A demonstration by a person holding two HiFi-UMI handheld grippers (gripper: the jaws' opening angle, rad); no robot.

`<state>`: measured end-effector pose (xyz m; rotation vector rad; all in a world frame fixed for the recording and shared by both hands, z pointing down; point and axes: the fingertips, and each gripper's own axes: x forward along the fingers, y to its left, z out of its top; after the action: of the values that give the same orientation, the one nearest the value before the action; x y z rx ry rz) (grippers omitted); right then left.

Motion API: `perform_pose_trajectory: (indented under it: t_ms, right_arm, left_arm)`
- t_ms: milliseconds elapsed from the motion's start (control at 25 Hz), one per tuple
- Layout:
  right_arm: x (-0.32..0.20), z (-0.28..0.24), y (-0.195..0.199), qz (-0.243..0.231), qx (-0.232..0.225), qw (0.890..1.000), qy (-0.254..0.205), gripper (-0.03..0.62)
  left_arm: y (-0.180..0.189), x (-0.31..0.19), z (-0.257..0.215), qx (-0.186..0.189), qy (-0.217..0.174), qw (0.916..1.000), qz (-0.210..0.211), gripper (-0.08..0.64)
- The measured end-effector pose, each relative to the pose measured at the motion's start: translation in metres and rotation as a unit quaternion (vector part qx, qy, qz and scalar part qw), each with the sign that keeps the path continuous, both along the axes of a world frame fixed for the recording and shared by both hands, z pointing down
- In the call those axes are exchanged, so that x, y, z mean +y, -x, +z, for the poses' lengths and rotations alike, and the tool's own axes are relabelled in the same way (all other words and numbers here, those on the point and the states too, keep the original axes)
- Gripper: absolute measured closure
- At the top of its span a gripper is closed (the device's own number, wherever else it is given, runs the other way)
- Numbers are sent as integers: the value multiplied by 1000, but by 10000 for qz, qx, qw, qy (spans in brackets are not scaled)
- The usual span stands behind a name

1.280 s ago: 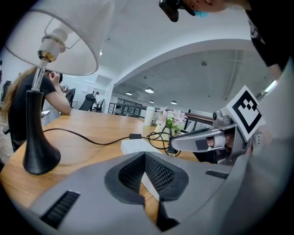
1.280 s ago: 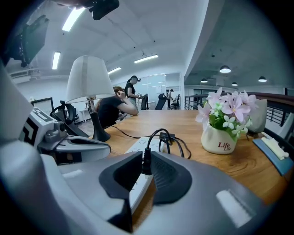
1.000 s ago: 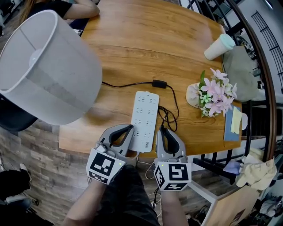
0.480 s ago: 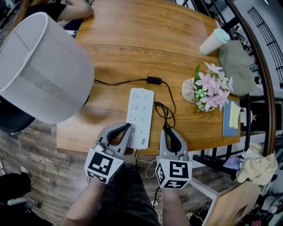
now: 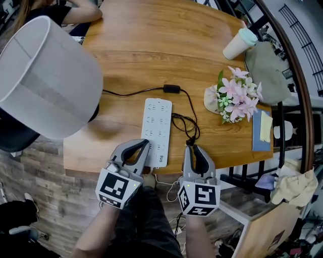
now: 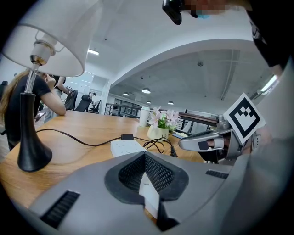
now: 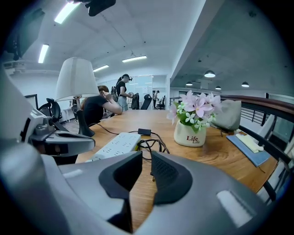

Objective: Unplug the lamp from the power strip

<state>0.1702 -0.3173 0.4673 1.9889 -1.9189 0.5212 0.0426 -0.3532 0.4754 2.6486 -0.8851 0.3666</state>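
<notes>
The lamp's wide white shade (image 5: 48,80) fills the left of the head view, and its black base (image 6: 32,156) stands on the wooden table. Its black cord runs past an inline block (image 5: 171,89) and coils beside the white power strip (image 5: 156,128). The cord's plug (image 5: 191,141) lies out of the strip, to its right. My right gripper (image 5: 191,146) is shut on that plug (image 7: 150,173). My left gripper (image 5: 147,143) is shut, its tips at the strip's near left corner. A white sliver of the strip shows through its jaws.
A pot of pink flowers (image 5: 229,98) stands right of the cord. Beyond it are a pale cup (image 5: 239,44), a grey bag (image 5: 270,70) and a blue notebook (image 5: 261,131). A person (image 5: 60,10) sits at the far left. The table's near edge (image 5: 101,169) runs just under both grippers.
My right gripper has drawn to the right, away from the strip, and the plug came with it. The left gripper has stayed at the strip's near end.
</notes>
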Motion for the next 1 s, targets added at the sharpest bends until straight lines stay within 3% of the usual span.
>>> perform_pose_trajectory:
  t_ms: [240, 440, 1000]
  right_arm:
    - [-2, -15, 9, -99, -233, 9991, -346, 526]
    - [-4, -34, 15, -201, -292, 9972, -655, 584]
    - [-4, -86, 35, -757, -386, 9895, -1167, 584]
  left_arm:
    - [4, -1, -10, 60, -116, 9999, -45, 563]
    - [9, -6, -25, 178, -306, 9993, -154, 563]
    - [20, -6, -83, 500, -665, 9956, -426, 563]
